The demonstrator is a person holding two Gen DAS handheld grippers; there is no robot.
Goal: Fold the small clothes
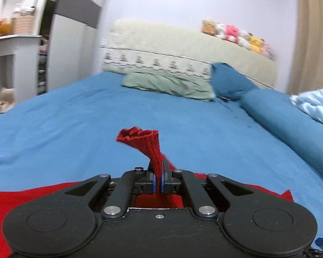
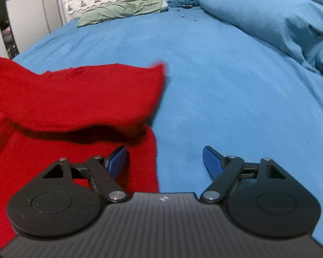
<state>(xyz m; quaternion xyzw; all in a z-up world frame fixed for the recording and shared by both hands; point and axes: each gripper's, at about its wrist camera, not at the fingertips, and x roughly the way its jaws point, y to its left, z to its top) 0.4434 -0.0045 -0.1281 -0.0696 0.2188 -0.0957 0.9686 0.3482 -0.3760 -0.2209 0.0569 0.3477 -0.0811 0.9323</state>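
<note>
A red knit garment [image 2: 75, 99] lies on the blue bed sheet [image 2: 226, 86]. In the left wrist view my left gripper [image 1: 158, 172] is shut on a ribbed red cuff [image 1: 146, 139] that sticks up out of the jaws; the rest of the garment [image 1: 32, 195] spreads below. In the right wrist view a lifted part of the garment hangs over the flat part and casts a shadow. My right gripper [image 2: 164, 159] is open and empty, its left fingertip [image 2: 118, 157] over the garment's right edge, its right fingertip [image 2: 211, 159] over the sheet.
A green pillow [image 1: 168, 83], a blue pillow [image 1: 230, 81] and a rolled blue duvet [image 1: 290, 124] lie toward the headboard [image 1: 183, 49], which has plush toys [image 1: 236, 34] on top. A white wardrobe [image 1: 69, 49] and a shelf [image 1: 13, 43] stand at the left.
</note>
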